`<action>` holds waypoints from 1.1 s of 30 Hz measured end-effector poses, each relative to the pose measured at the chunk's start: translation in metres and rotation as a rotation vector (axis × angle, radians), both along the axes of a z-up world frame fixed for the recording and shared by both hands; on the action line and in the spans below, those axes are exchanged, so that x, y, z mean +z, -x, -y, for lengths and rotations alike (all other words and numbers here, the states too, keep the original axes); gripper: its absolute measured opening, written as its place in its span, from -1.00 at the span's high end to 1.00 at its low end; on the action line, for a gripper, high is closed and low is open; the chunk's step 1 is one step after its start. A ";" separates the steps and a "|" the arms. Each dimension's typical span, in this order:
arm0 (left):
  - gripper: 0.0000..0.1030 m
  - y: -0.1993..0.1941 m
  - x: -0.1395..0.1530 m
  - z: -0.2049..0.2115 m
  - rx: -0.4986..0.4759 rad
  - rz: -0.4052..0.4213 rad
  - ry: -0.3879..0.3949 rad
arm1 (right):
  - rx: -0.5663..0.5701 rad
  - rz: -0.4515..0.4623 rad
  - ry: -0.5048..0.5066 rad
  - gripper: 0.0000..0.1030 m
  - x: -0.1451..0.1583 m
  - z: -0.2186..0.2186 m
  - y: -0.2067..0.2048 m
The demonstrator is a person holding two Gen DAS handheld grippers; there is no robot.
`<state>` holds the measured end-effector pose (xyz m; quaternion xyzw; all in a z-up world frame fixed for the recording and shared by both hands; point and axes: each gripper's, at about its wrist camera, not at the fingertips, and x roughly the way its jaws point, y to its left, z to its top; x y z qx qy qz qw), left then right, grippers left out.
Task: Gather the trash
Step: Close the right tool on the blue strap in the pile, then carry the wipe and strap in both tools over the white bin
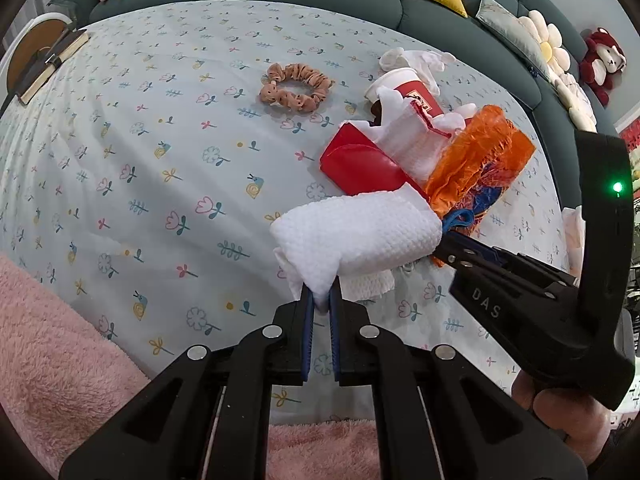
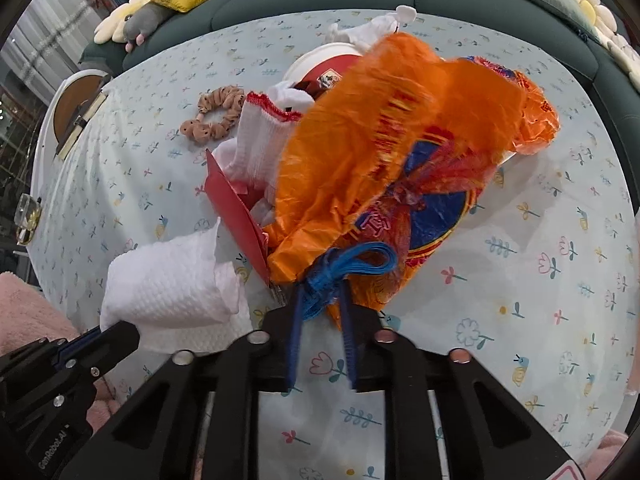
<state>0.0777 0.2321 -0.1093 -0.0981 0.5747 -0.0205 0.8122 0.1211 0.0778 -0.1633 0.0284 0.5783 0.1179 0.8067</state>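
1. Trash, item one: a crumpled white waffle-textured paper towel [image 1: 356,236] is clamped by its lower corner between the closed blue pads of the left gripper [image 1: 321,304] and is held above the floral bedsheet [image 1: 160,140].
2. Trash bag: a crinkled orange plastic bag [image 2: 400,152] is pinched with its blue drawstring [image 2: 348,268] in the right gripper [image 2: 320,312], just beside the towel.
3. Contents noted: a red-and-white paper cup [image 1: 408,88], a red card sleeve [image 1: 360,164], white wrappers.
4. Judged step: the towel is to be put into the bag.
5. Advice: the mouth should be held open and tilted toward the towel, which is best released only once well inside.
6. Not trash: a tan fabric scrunchie [image 1: 296,88].
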 end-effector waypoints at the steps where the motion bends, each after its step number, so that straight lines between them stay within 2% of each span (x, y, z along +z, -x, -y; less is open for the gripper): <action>1: 0.86 0.001 0.001 0.000 -0.001 0.002 -0.002 | 0.001 -0.001 -0.009 0.78 0.001 0.001 0.001; 7: 0.86 0.002 0.011 0.012 -0.017 0.021 -0.008 | -0.019 0.029 -0.050 0.82 0.022 0.023 0.011; 13: 0.86 0.006 0.035 0.043 -0.072 0.075 -0.016 | -0.069 0.101 -0.072 0.82 0.056 0.059 0.029; 25: 0.86 0.011 0.080 0.153 -0.260 0.181 -0.004 | -0.237 0.260 -0.050 0.82 0.119 0.171 0.069; 33: 0.86 0.015 0.096 0.229 -0.392 0.226 0.007 | -0.372 0.308 -0.038 0.82 0.131 0.246 0.095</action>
